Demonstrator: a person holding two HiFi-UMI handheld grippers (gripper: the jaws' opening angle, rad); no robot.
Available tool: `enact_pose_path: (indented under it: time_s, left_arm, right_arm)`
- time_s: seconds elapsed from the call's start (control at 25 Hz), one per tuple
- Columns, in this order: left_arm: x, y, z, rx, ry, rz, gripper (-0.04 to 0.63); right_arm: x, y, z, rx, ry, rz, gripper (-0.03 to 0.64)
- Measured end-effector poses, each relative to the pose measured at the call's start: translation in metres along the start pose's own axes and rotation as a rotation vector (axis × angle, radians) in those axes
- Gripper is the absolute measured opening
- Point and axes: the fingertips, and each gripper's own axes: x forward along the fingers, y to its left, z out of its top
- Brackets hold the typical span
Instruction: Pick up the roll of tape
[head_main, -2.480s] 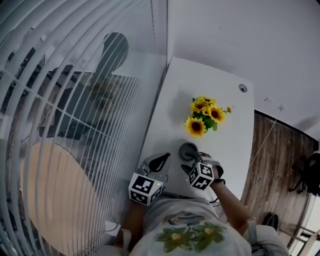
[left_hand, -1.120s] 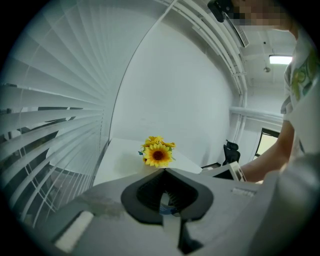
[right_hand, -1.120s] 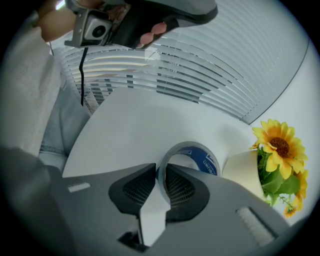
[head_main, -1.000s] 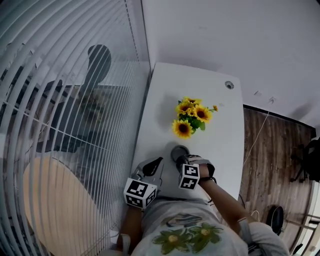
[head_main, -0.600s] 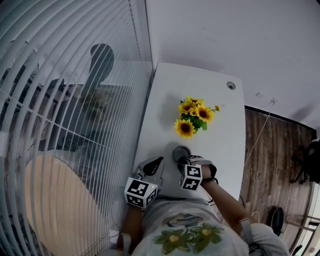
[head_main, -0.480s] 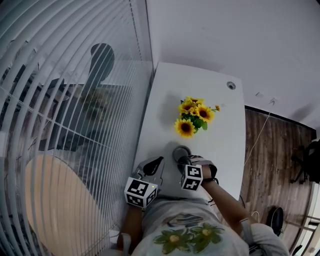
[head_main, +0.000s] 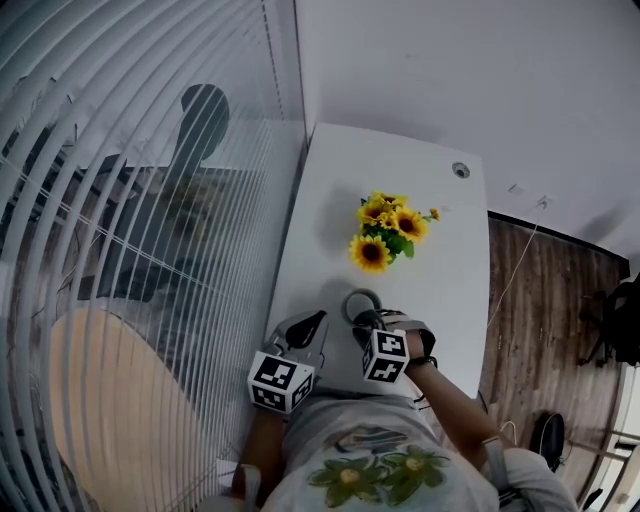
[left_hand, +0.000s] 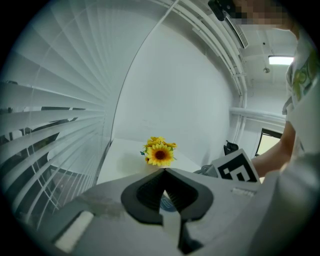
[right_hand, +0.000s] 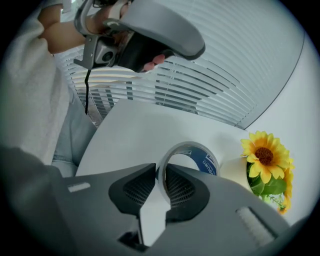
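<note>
The roll of tape (right_hand: 200, 154), clear with a blue printed core, stands on edge as a ring near the white table's (head_main: 400, 170) front end. My right gripper (right_hand: 161, 182) is shut on its wall, one jaw inside the ring and one outside. In the head view the tape (head_main: 362, 302) sits just ahead of the right gripper (head_main: 366, 322), which points steeply down. My left gripper (head_main: 310, 325) hovers beside it on the left, jaws shut with nothing between them (left_hand: 164, 174).
A bunch of yellow sunflowers (head_main: 388, 230) in a pale pot stands mid-table just beyond the tape. A round cable hole (head_main: 460, 170) is at the far end. Window blinds (head_main: 120, 200) run along the left; wooden floor (head_main: 540, 320) lies to the right.
The tape, a dark flat disc on the table before, now shows as an upright ring in the right gripper's jaws. The left gripper has stayed in place.
</note>
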Motion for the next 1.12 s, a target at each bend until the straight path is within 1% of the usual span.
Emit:
enact_pose_path:
  time_s: [0.24, 0.48, 0.72, 0.96, 1.12]
  left_arm:
    - [0.011, 0.004, -0.011, -0.010, 0.002, -0.010, 0.005]
    - [0.005, 0.005, -0.006, -0.008, 0.004, -0.007, 0.005]
    - [0.002, 0.007, 0.000, -0.006, 0.000, 0.000, 0.006]
    - [0.000, 0.007, 0.001, -0.006, -0.003, 0.005, 0.006]
    - [0.000, 0.006, 0.001, -0.005, -0.005, 0.009, 0.005]
  right_arm:
    - [-0.003, -0.005, 0.005, 0.013, -0.034, -0.007, 0.066]
    - [-0.020, -0.007, 0.024, 0.056, -0.090, -0.008, 0.069]
    - [-0.043, -0.008, 0.040, 0.184, -0.202, 0.030, 0.074]
    - [-0.065, -0.014, 0.053, 0.279, -0.292, 0.029, 0.074]
    - [-0.081, -0.020, 0.061, 0.405, -0.383, 0.060, 0.075]
